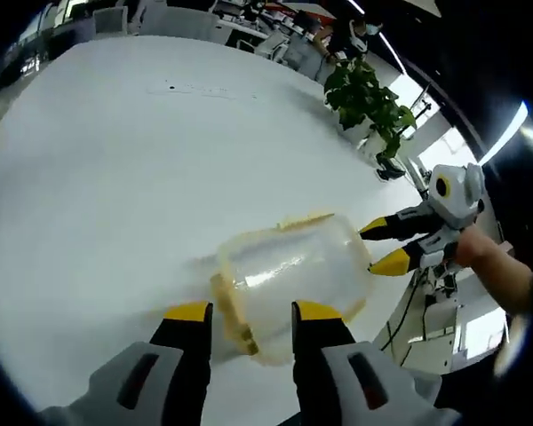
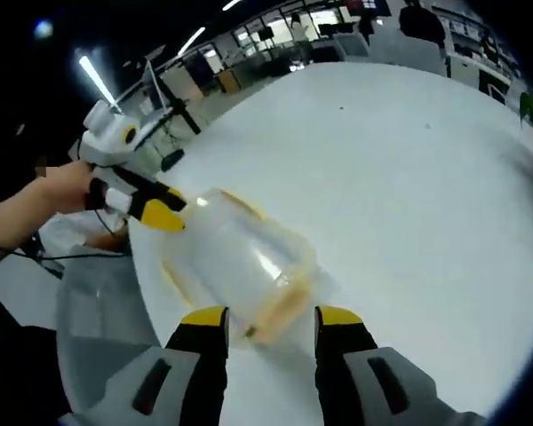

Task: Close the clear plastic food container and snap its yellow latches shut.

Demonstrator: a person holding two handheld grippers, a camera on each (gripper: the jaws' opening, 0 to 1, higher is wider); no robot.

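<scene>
Lying between both tools (image 1: 242, 311) (image 2: 272, 315), container (image 1: 293, 271), seemingly untouched.

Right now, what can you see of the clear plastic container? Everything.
The clear plastic container lies near the edge of the white table. It looks like frosted, see-through plastic with rounded corners and yellow trim and latches around one end; whether those latches are snapped is too blurred to tell. In the left gripper view it sits between the left tool and the right tool, whose tips are at its opposite ends. Actual contact is unclear. In the right gripper view it lies just ahead of the right tool's open jaws.
</scene>
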